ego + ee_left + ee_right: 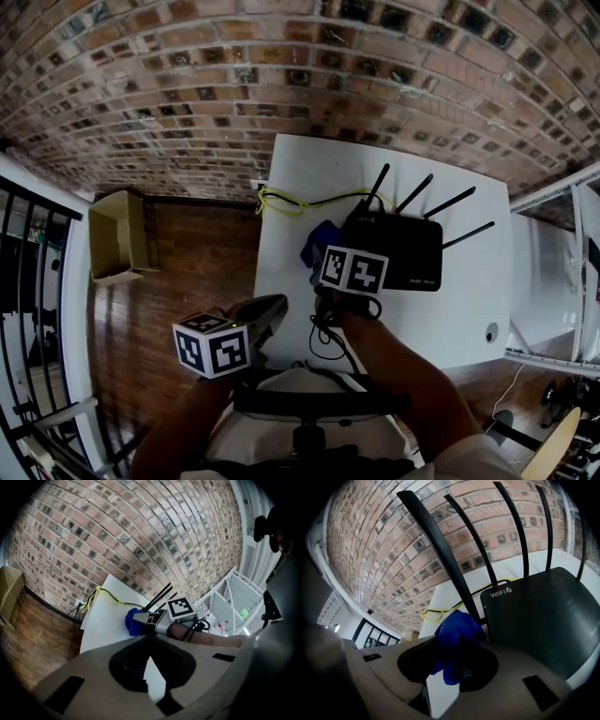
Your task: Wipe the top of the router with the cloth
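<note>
The black router [398,253] with four raised antennas lies flat on the white table [300,169]; its top reads WIFI 6 in the right gripper view [543,620]. My right gripper [328,251] is shut on a bunched blue cloth [454,634], held at the router's left edge by the base of the leftmost antenna [440,550]. The cloth [317,240] hangs over the table beside the router rather than on its top. My left gripper [278,306] hovers at the table's near left corner, its jaws together and empty [149,641]. From there the right gripper [147,618] and cloth [132,621] show ahead.
A yellow cable [291,201] loops on the table behind the router. A black cord [328,336] trails near my right hand. A small round object [491,333] lies at the table's right front. A cardboard box [117,234] stands on the wood floor left, a railing [28,281] beyond.
</note>
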A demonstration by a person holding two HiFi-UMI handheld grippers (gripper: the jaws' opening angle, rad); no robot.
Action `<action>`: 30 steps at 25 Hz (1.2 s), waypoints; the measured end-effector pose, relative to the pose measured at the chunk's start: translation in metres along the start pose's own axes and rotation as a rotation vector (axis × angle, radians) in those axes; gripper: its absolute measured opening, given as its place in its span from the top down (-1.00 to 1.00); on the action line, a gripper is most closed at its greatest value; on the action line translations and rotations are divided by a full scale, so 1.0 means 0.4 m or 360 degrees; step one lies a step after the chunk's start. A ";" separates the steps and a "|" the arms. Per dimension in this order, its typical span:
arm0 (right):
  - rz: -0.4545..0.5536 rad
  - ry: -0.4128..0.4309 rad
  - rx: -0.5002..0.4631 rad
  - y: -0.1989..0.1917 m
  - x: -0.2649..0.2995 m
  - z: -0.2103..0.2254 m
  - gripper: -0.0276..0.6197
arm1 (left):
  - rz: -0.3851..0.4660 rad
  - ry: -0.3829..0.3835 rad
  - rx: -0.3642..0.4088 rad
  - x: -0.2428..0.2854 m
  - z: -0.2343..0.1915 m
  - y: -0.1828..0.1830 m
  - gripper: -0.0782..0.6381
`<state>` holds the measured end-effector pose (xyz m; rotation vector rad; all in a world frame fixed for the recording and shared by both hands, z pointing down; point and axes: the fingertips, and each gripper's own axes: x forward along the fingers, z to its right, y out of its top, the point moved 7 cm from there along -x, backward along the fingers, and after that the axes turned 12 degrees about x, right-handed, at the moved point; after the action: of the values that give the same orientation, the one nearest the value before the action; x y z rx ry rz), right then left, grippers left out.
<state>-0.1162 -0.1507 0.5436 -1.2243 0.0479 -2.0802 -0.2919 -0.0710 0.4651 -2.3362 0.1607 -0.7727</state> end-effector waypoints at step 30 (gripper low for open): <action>0.0277 0.0469 -0.0331 0.069 -0.366 0.120 0.50 | 0.0005 -0.0098 0.0102 0.120 0.177 0.002 0.70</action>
<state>-0.0200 -0.0702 0.4500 -0.9807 0.4994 -2.1226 -0.2124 -0.0469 0.4453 -2.2957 0.1111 -0.6934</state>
